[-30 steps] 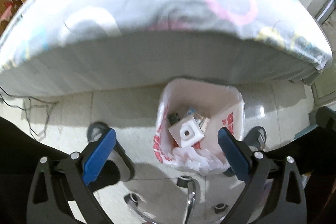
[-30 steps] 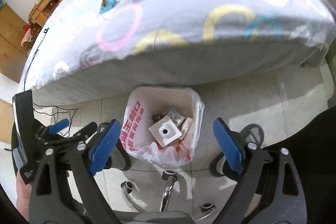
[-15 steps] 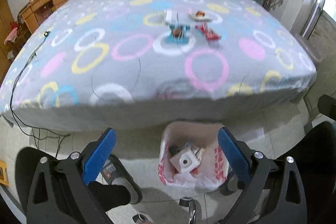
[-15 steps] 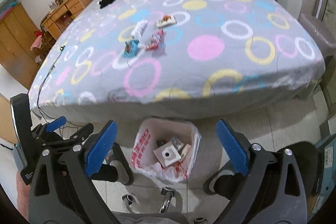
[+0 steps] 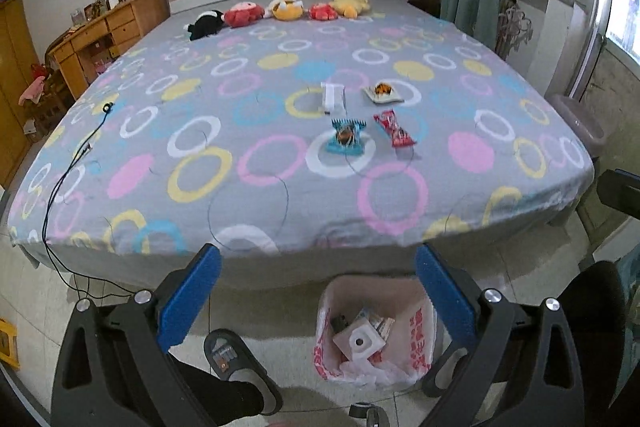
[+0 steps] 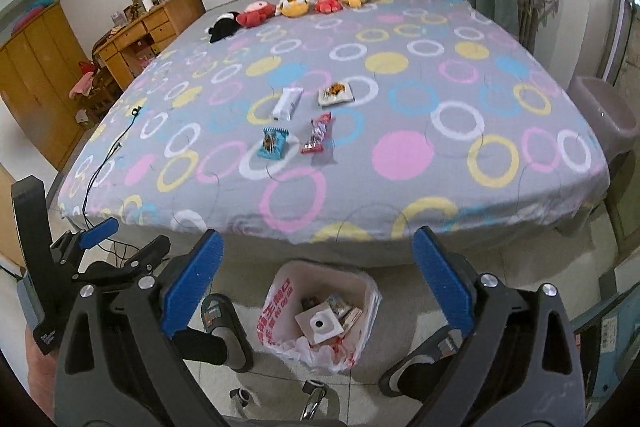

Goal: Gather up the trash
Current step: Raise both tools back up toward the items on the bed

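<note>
Several snack wrappers lie on the bed: a blue one [image 5: 347,138] [image 6: 273,143], a red one [image 5: 394,128] [image 6: 318,133], a white bar [image 5: 333,97] [image 6: 286,103] and a white packet with orange print [image 5: 382,93] [image 6: 336,93]. A bin lined with a white bag [image 5: 376,335] [image 6: 320,319] stands on the floor at the foot of the bed and holds trash. My left gripper [image 5: 318,301] and right gripper [image 6: 316,287] are both open and empty, held above the floor short of the bed.
The bed [image 5: 280,115] has a grey sheet with coloured rings. Plush toys [image 5: 280,9] line the headboard. A black cable [image 5: 68,171] lies on the left side. A wooden dresser [image 5: 104,31] stands left. A purple bin [image 6: 604,115] stands right. Slippered feet [image 5: 236,367] and chair legs are below.
Both grippers have tilted up from looking down at the bin to looking across the bed. The bin now sits low in both views. Both stay open.
</note>
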Available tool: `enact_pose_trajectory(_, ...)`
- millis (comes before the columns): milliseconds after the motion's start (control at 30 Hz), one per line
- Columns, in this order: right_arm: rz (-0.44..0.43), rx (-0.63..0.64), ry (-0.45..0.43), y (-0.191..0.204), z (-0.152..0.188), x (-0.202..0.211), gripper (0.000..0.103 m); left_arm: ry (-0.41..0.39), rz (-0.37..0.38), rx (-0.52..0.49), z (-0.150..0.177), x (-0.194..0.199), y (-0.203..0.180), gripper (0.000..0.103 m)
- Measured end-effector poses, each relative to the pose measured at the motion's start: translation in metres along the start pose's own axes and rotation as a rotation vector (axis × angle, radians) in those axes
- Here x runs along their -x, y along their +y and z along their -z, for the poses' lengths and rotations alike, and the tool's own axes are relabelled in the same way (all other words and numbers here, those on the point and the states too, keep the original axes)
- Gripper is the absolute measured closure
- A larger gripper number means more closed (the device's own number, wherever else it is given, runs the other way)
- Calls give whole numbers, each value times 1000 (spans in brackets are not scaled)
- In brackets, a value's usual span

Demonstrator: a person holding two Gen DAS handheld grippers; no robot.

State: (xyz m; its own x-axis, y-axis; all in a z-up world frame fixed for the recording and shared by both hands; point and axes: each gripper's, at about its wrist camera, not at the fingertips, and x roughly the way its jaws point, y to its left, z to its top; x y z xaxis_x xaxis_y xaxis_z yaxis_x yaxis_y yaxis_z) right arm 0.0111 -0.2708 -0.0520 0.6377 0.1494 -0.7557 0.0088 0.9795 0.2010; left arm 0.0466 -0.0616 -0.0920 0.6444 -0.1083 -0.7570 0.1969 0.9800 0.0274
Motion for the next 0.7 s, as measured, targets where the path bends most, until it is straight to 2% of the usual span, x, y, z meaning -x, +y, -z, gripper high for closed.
enact_pose_trajectory(400, -6, 39, -93, 11, -33, 40, 9, -84, 9, 26, -30, 32, 14, 8)
enact_pose_trajectory(700, 22, 114, -122, 29, -70, 44, 7, -95, 31, -4, -64, 29, 7, 8)
